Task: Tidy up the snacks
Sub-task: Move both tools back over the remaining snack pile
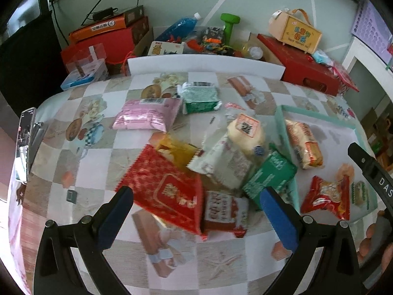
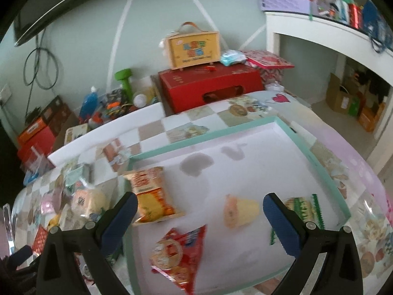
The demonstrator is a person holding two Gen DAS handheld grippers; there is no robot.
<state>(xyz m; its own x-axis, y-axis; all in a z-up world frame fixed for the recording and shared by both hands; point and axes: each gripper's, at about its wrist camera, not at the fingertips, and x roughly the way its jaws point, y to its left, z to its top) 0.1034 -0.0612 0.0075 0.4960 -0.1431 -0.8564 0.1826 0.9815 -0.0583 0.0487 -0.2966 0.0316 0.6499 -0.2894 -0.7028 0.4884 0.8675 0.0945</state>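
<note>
Snacks: four already lie in the tray (image 2: 326, 172); a pile (image 1: 221, 162) waits on the desk (image 1: 73, 172). My left gripper (image 1: 196, 206) and right gripper (image 2: 200, 212) gape wide, holding nothing.

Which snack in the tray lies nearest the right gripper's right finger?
The green-edged packet, beside that finger; the cup, red bag and orange packet lie further left.

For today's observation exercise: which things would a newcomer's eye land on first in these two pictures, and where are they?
A heap of bright snack packets, led by a large red packet, crowds the checked tablecloth just beyond the open left hand-held gripper. Under the open right hand-held gripper, a mint-rimmed tray holds only a few snacks.
</note>
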